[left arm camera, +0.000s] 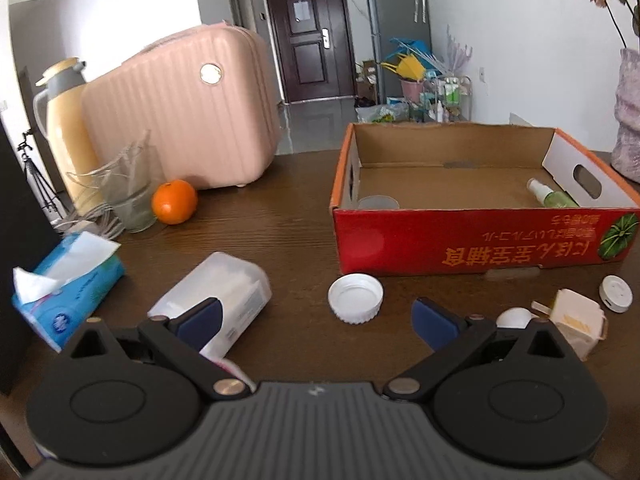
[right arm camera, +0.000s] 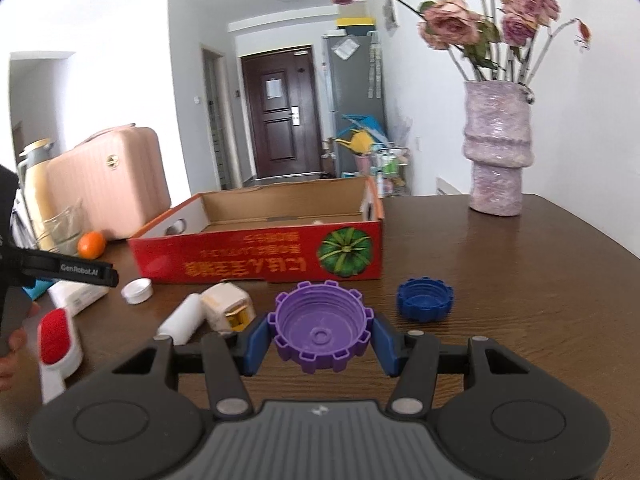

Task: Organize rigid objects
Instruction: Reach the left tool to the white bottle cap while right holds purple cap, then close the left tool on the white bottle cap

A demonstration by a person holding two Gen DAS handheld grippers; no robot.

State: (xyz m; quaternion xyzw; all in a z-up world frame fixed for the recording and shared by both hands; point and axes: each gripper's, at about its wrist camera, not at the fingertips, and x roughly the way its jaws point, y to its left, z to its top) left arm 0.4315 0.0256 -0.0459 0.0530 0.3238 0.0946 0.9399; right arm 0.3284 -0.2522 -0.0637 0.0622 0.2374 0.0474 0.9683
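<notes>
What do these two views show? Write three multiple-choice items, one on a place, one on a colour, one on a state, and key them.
1. Where is the green spray bottle?
A. between the fingers of the left gripper
B. inside the red cardboard box
C. between the fingers of the right gripper

2. What colour is the toothed cap that the right gripper holds?
A. blue
B. white
C. purple

3. How does the left gripper stand?
A. open, nothing between its fingers
B. shut, fingers together
C. shut on the toothed cap

Key:
1 B: the bottle lies on the box floor, in the corner by the white end wall.
2 C: the cap pinched between the blue pads is purple.
3 A: its fingers are spread wide over bare tabletop.
</notes>
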